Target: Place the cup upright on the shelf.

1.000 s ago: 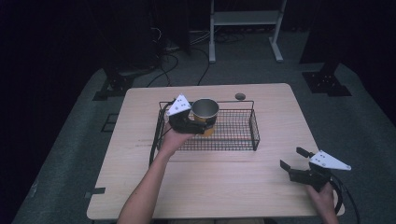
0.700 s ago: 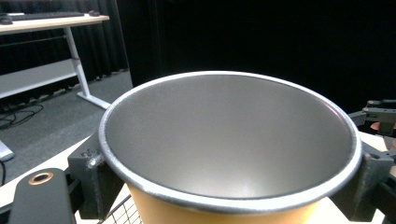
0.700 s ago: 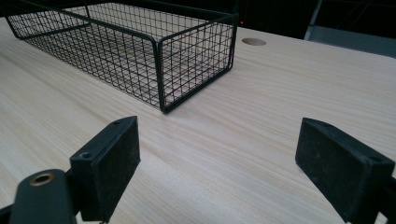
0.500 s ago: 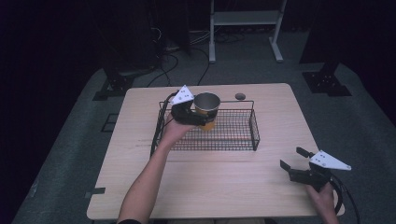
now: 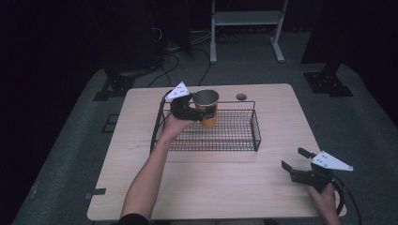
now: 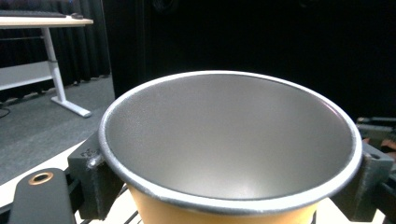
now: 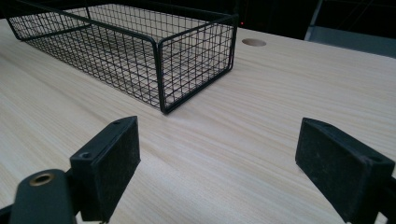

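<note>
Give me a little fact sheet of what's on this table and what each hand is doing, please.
Table: light wood table, round hole near its far edge
Basket: black wire basket
Cup: orange cup with grey inside, upright, held above the basket's far left part
Left tongs: left tongs clamped on the cup's sides
Right tongs: right tongs open, holding nothing, low over the table's near right corner
Cup contents: nothing seen in the part of the inside that shows in the left gripper view
</note>
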